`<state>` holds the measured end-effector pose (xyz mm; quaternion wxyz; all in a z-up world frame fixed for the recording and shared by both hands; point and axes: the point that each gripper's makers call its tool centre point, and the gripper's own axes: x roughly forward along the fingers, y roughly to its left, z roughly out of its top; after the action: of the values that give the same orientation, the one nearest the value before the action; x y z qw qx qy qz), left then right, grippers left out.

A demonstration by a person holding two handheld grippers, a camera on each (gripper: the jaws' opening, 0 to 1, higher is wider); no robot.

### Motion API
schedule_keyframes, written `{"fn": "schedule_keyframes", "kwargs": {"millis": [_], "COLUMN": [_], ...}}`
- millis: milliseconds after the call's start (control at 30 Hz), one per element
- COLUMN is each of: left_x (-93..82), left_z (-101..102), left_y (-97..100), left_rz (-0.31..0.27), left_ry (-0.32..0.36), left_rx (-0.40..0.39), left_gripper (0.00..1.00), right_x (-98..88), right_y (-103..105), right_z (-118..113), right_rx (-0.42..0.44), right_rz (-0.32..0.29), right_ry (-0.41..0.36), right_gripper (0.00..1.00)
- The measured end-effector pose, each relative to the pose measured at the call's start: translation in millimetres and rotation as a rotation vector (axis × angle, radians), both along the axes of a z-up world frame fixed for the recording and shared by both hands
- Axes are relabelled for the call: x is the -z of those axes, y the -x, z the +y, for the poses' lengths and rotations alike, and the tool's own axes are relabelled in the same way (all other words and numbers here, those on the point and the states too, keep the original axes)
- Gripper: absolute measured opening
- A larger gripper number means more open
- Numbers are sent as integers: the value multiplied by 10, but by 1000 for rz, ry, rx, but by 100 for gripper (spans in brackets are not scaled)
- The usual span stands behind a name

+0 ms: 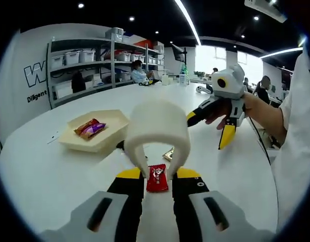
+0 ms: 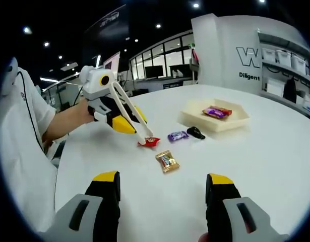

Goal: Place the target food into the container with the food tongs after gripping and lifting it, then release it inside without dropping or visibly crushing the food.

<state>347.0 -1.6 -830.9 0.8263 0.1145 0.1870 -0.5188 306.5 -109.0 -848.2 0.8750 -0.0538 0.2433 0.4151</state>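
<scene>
My left gripper (image 1: 158, 174) is shut on white food tongs (image 1: 157, 128), whose two tips stand on either side of a red wrapped candy (image 1: 157, 177) lying on the white table. In the right gripper view, the left gripper (image 2: 123, 124) holds the tongs (image 2: 129, 107) down onto the same red candy (image 2: 148, 142). A cream tray (image 1: 74, 143) at the left holds an orange and purple candy (image 1: 90, 128). The tray (image 2: 192, 117) lies farther back in the right gripper view. My right gripper (image 2: 164, 194) is open with nothing in it; a hand holds it (image 1: 209, 128) above the table.
Around the red candy lie a gold candy (image 2: 167, 161), a purple candy (image 2: 178, 135) and a small black object (image 2: 195, 132). A person's white sleeve (image 1: 296, 126) is at the right. Shelves with bins (image 1: 89, 60) and seated people stand beyond the table.
</scene>
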Motion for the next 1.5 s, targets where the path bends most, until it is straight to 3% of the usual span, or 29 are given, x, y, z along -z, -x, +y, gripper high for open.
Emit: {"fn": "schedule_keyframes", "kwargs": {"millis": [567,1500], "left_x": [38,105], "left_z": [-11,-66], "left_y": [-58,-48], "left_rz": [7,30], "left_ry": [0,-11], "left_rx": [-8,47], "left_gripper": [21,20], "right_x": [3,45], "right_y": [-40,-45], "right_z": [33,20], "right_rx": [-11,-10], "right_rz": [3,12], "right_ry": [-7,-7], "right_gripper": [67,67]}}
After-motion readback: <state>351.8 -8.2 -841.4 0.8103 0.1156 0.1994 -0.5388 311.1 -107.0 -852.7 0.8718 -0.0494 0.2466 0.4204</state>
